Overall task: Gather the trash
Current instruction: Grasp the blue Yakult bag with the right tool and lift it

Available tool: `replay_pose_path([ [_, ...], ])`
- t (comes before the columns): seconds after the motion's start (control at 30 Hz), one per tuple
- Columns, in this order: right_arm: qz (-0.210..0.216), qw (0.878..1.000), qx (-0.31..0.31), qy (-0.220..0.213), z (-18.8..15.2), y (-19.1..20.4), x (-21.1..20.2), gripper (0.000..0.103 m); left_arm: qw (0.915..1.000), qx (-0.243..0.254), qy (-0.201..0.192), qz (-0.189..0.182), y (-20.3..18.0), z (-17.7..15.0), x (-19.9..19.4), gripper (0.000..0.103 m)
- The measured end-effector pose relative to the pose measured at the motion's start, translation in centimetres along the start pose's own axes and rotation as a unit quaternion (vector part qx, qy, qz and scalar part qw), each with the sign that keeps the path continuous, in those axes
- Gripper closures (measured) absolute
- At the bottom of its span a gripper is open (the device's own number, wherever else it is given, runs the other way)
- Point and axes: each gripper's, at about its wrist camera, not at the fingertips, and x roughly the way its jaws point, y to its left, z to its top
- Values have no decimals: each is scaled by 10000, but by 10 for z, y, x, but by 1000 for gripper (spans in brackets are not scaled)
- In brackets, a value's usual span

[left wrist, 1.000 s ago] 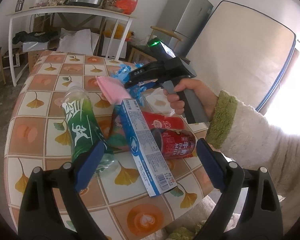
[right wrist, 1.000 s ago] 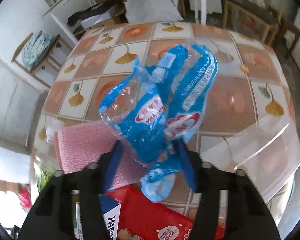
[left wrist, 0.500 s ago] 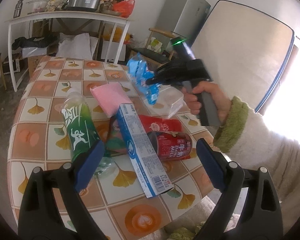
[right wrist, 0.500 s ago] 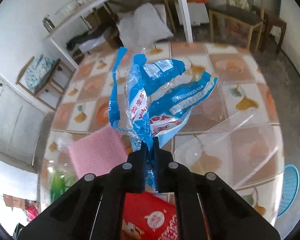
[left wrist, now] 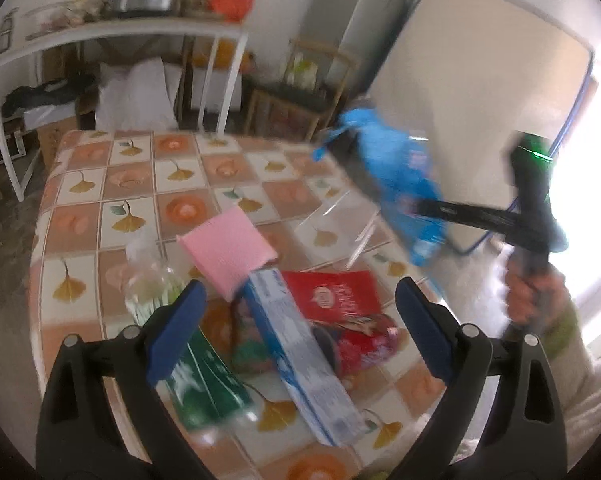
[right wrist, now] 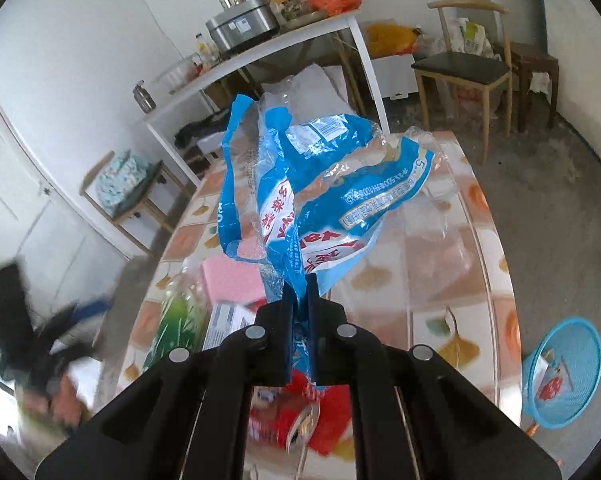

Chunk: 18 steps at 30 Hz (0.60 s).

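Our left gripper point(left wrist: 298, 332): jaws spread wide, nothing between; green bottle point(left wrist: 204, 384) under left jaw, toothpaste box point(left wrist: 304, 356) and red can point(left wrist: 360, 344) below gap, pink sponge point(left wrist: 228, 248) just ahead, all on table point(left wrist: 140, 184). Our right gripper point(right wrist: 300, 300): jaws pressed together, pinching blue plastic wrapper point(right wrist: 312, 196), which rises above jaws, clear of table. Blue basket point(right wrist: 566, 372) on floor, far right of jaws.

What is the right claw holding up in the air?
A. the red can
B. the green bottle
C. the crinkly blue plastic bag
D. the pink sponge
C: the right claw is pinched shut on the crinkly blue plastic bag, lifted above the table, while the other things lie below on it.
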Motion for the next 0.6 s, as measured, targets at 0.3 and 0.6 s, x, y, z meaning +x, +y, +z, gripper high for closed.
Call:
replay_pose_path([
  [0.3,316,9979,561,-64,-34,-33,-26,97,9780,860,1853,424,9,71,138,11],
  [0.6,444,9964,717,-93,-38,-49,-29,97,9240,2159,3025,896,-6,61,206,11],
])
